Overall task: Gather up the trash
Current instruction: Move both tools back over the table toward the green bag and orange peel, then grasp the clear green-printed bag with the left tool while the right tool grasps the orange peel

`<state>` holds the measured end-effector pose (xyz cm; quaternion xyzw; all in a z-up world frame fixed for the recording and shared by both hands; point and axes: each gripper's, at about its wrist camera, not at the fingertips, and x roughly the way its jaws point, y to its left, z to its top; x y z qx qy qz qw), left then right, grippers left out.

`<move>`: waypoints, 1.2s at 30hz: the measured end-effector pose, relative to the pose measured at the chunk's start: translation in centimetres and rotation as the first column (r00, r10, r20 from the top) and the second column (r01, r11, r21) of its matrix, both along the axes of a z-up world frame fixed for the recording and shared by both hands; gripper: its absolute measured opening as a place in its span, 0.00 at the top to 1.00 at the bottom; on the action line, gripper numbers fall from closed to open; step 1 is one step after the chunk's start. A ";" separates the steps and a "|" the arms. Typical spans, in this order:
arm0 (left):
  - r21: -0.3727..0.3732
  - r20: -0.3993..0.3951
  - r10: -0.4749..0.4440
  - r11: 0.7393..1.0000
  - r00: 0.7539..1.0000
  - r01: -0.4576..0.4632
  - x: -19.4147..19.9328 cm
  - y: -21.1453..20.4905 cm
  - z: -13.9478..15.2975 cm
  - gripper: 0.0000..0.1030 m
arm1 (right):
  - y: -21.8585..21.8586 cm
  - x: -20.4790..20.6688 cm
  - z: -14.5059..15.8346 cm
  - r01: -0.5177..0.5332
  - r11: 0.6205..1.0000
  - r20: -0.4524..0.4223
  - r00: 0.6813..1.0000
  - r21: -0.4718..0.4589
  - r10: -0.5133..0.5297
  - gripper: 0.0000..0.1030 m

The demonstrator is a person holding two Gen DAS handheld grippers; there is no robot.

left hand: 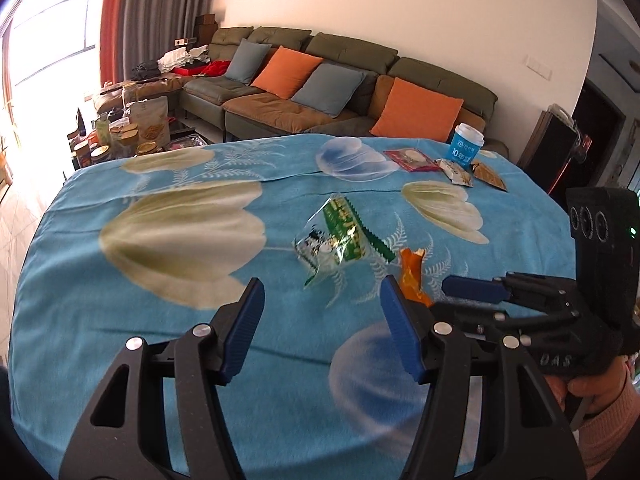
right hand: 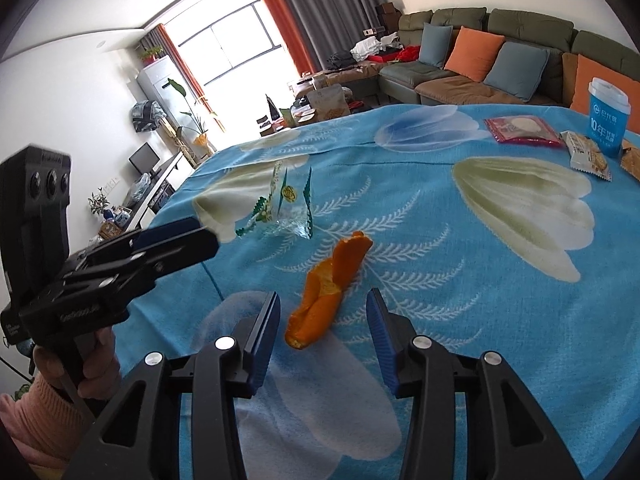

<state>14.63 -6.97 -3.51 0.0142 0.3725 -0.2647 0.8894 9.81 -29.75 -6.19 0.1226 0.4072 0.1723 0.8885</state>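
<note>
A clear and green plastic wrapper (left hand: pixel 338 240) lies mid-table on the blue flowered cloth (left hand: pixel 160 320); it also shows in the right wrist view (right hand: pixel 280 210). An orange peel (right hand: pixel 326 286) lies just right of the wrapper, also seen in the left wrist view (left hand: pixel 412 276). My left gripper (left hand: pixel 322 300) is open and empty, just short of the wrapper. My right gripper (right hand: pixel 324 312) is open, its jaws either side of the near end of the peel, not touching it. A blue paper cup (left hand: pixel 466 146), a red packet (left hand: pixel 410 160) and snack wrappers (left hand: pixel 456 172) lie at the far right.
The other hand-held gripper shows in each view: the right gripper (left hand: pixel 472 288), the left gripper (right hand: pixel 180 236). A sofa with orange and blue cushions (left hand: pixel 320 76) stands behind the table. A cluttered side table with jars (left hand: pixel 120 132) stands at the far left.
</note>
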 end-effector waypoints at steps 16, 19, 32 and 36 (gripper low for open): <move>0.044 -0.063 -0.023 0.999 0.998 0.026 3.6 -2.5 -2.1 0.70 | 0.6 -0.4 0.0 -0.016 0.999 -0.004 1.000 -0.030 0.015 0.59; 0.042 -0.069 -0.025 0.999 0.997 0.028 3.7 -2.5 -2.2 0.79 | 0.5 -0.3 -0.1 -0.011 1.000 -0.005 1.000 -0.026 0.011 0.62; 0.033 -0.044 -0.043 0.998 0.998 0.044 2.6 -2.2 -1.4 0.87 | 0.5 -0.4 0.0 -0.017 1.000 -0.002 1.000 -0.015 0.017 0.83; 0.021 -0.039 -0.038 0.999 0.998 0.039 2.2 -1.8 -1.2 0.90 | 0.4 -0.5 0.0 -0.015 1.000 0.003 1.000 -0.009 0.015 0.83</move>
